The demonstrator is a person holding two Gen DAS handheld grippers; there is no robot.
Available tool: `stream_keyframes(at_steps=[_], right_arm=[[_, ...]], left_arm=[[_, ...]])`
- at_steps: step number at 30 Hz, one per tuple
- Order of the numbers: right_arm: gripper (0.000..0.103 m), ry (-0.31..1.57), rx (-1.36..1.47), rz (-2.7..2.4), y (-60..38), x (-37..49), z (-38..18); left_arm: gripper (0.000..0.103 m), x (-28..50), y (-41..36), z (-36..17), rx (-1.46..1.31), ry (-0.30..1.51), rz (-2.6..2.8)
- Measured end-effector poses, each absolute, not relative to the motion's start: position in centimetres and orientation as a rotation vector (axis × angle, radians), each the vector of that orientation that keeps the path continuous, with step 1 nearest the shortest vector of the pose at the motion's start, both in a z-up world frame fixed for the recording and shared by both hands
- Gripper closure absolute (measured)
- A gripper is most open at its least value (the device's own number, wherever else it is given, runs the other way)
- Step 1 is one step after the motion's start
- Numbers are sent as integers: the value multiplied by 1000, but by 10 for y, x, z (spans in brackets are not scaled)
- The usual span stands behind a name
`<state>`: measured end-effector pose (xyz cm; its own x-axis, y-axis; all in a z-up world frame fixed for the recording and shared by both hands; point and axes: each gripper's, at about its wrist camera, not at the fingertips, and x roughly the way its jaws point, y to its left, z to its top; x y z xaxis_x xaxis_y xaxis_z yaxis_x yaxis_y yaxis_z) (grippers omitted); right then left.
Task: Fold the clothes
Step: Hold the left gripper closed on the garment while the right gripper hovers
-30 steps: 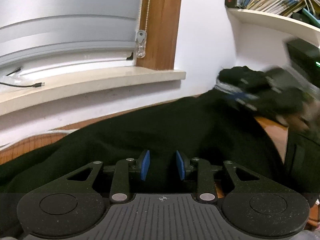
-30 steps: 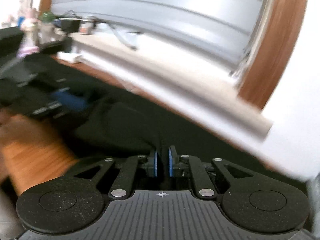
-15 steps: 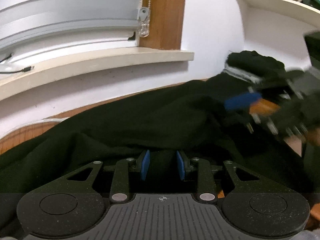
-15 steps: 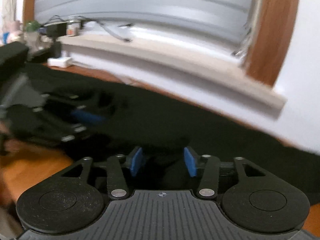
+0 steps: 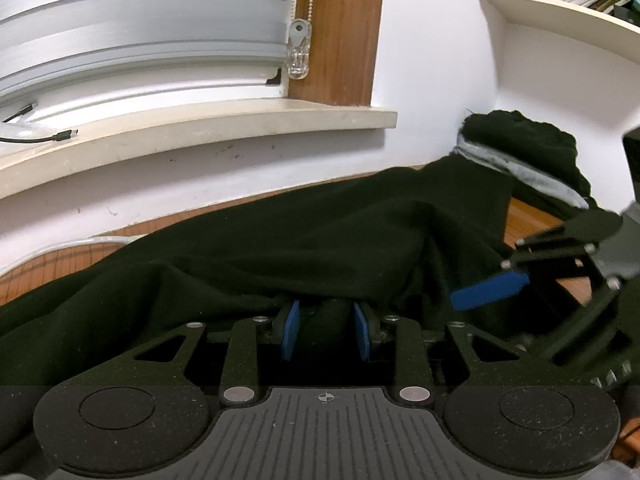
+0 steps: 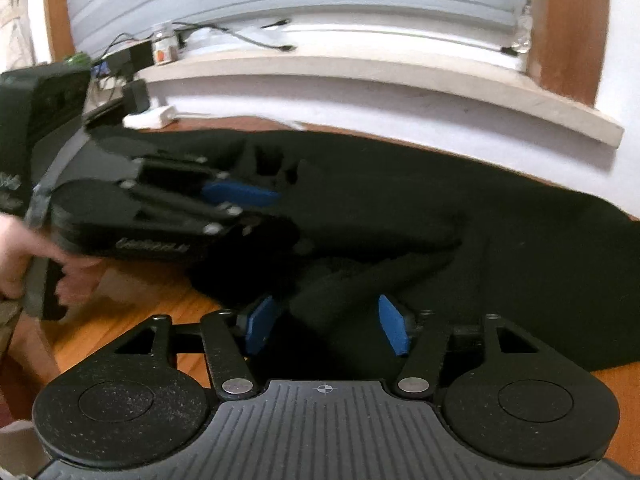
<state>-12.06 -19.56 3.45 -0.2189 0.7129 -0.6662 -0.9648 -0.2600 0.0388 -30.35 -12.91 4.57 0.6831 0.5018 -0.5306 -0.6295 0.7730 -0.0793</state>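
A black garment (image 5: 320, 240) lies spread over the wooden table (image 6: 152, 292), rumpled near both grippers. My left gripper (image 5: 326, 330) sits low at its near edge, shut on a bunched fold that fills the gap between the blue pads. It also shows in the right wrist view as the left gripper (image 6: 256, 212), with a hand (image 6: 16, 256) behind it. My right gripper (image 6: 326, 326) has its jaws opening. A loose fold of the garment (image 6: 400, 208) lies between its pads and neither pad presses on it. From the left wrist view the right gripper (image 5: 500, 312) is close at the right.
A pile of folded dark clothes with a grey layer (image 5: 520, 152) stands at the table's far right corner. A window sill (image 5: 200, 132) with cables runs along the wall behind. A white charger (image 6: 150, 116) and dark boxes sit at the far left. A bookshelf (image 5: 560, 12) hangs above.
The right gripper's jaws went from pinched on the cloth to wide apart, letting the fold drop, and the gripper sank toward the table. The left gripper dipped a little, then held still.
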Motion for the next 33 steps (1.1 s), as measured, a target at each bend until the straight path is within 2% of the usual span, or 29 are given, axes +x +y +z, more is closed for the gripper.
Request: stream_keyframes(at_steps=[3, 7, 13, 17, 18, 20, 23, 33], right_arm=[[46, 530, -673, 1748, -201, -125, 27], [99, 480, -693, 1723, -207, -114, 29], [99, 278, -736, 1575, -209, -56, 79], [97, 106, -769, 1417, -174, -14, 106], [96, 120, -784, 1395, -161, -6, 105], [79, 182, -787, 1368, -142, 6, 97], [67, 268, -758, 1349, -131, 15, 84], [44, 455, -642, 1534, -183, -29, 44]], left_arm=[[71, -303, -128, 45, -269, 505, 648], [71, -301, -128, 46, -265, 499, 648], [71, -307, -133, 56, -248, 477, 634], [71, -310, -137, 68, -244, 435, 620], [71, -311, -138, 70, -240, 429, 619], [71, -310, -139, 72, -233, 425, 621], [71, -313, -138, 71, -232, 428, 628], [71, -314, -125, 57, -279, 431, 640]])
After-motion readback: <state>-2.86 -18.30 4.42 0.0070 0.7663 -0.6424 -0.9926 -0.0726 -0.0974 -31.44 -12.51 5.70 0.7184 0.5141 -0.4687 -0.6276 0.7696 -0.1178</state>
